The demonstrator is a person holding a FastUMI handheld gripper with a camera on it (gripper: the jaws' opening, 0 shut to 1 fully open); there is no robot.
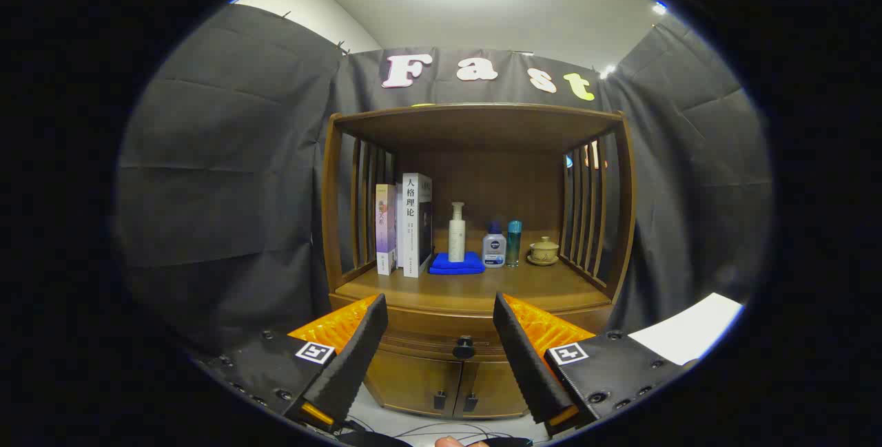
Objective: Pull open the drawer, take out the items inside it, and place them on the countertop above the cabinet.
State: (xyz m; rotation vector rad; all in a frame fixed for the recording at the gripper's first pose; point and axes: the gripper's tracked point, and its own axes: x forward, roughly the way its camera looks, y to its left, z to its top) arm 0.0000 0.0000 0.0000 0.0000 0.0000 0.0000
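Gripper view: tongs spread wide, holding nothing, lined up either side of round dark knob on closed brown wooden drawer under desk front edge, likely readying to pull; contents hidden.

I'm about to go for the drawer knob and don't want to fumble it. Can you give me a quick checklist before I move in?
1. Gripper open wide enough for the knob: ok, fingers spread apart, holding nothing.
2. Drawer knob lined up: ok, it sits between the fingers, further ahead.
3. Drawer state: shut, not yet pulled.
4. Path to the knob: ok, nothing stands between fingers and knob.
5. Free room on the countertop: ok, the front is bare; books, blue cloth, bottles and teacup stand at the back.
6. Drawer contents: cannot tell.
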